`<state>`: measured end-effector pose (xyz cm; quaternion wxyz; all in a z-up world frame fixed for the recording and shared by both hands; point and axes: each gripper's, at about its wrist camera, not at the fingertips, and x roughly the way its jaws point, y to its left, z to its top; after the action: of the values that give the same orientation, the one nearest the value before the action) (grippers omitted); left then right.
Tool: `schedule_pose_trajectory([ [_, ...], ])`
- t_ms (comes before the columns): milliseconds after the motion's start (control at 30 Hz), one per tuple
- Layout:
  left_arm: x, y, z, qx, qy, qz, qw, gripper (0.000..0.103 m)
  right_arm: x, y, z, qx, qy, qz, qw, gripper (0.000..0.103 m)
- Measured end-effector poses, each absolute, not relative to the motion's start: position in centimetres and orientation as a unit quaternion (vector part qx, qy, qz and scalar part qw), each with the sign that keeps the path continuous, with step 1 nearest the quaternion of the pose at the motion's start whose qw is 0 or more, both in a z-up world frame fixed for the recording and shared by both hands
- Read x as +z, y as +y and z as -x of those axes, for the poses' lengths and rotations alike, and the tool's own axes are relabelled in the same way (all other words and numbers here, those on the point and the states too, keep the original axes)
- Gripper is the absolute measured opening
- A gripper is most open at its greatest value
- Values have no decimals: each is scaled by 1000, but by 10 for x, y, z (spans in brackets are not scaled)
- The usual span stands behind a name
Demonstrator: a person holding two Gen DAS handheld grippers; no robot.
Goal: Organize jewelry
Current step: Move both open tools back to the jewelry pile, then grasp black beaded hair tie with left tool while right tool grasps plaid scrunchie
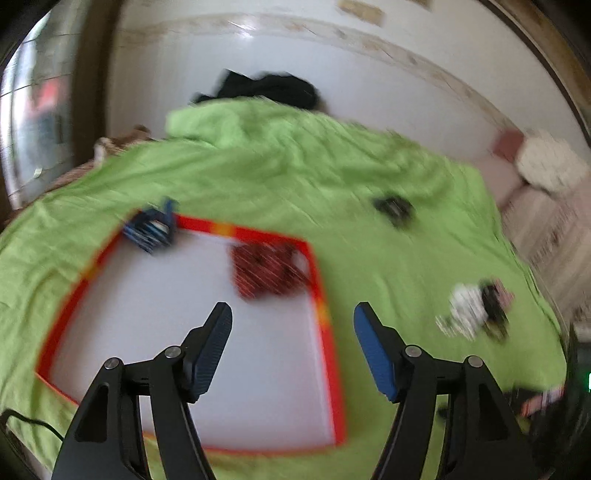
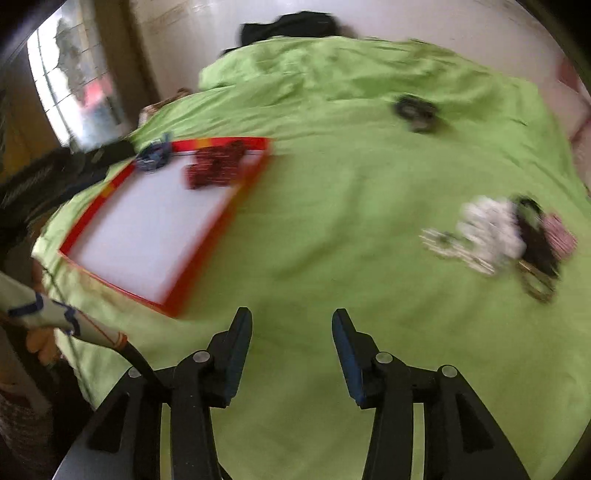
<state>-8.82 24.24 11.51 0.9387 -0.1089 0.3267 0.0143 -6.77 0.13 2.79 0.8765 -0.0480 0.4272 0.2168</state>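
A white tray with a red rim point(image 1: 325, 332) point(image 2: 92, 210) lies on a green cloth. On it sit a red bead piece point(image 1: 267, 271) point(image 2: 214, 166) and a blue bead piece point(image 1: 151, 229) point(image 2: 153, 157) at its far edge. A mixed pile of white, black and pink jewelry point(image 1: 474, 310) point(image 2: 506, 236) lies on the cloth to the right. A dark piece point(image 1: 393, 208) point(image 2: 415, 109) lies farther back. My left gripper point(image 1: 291, 314) is open and empty above the tray's near right part. My right gripper point(image 2: 291, 319) is open and empty above bare cloth. Both views are blurred.
The green cloth point(image 1: 277, 177) point(image 2: 351, 184) covers a bed. A black garment point(image 1: 266, 88) point(image 2: 291, 22) lies at its far end by the white wall. A white cushion point(image 1: 550, 162) sits at the right. A window point(image 2: 70, 88) is at the left.
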Motion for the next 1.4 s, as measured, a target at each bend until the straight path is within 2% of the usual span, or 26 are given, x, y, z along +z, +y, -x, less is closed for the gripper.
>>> schedule_pose_trajectory([
  [100, 107, 198, 84, -31, 357, 77, 930, 68, 20, -54, 63, 174, 430, 14, 886, 49],
  [300, 102, 140, 57, -104, 413, 106, 898, 68, 18, -159, 48, 101, 424, -68, 897, 49],
  [500, 95, 82, 24, -108, 436, 53, 892, 68, 17, -222, 32, 79, 405, -105, 905, 49],
  [833, 81, 18, -35, -133, 464, 43, 875, 67, 21, -271, -22, 73, 390, -135, 908, 49],
  [967, 86, -15, -62, -157, 457, 39, 875, 67, 23, -291, -54, 71, 388, -164, 904, 56],
  [1400, 63, -75, -138, -220, 488, 70, 842, 67, 10, -309, -118, 84, 395, -232, 885, 56],
])
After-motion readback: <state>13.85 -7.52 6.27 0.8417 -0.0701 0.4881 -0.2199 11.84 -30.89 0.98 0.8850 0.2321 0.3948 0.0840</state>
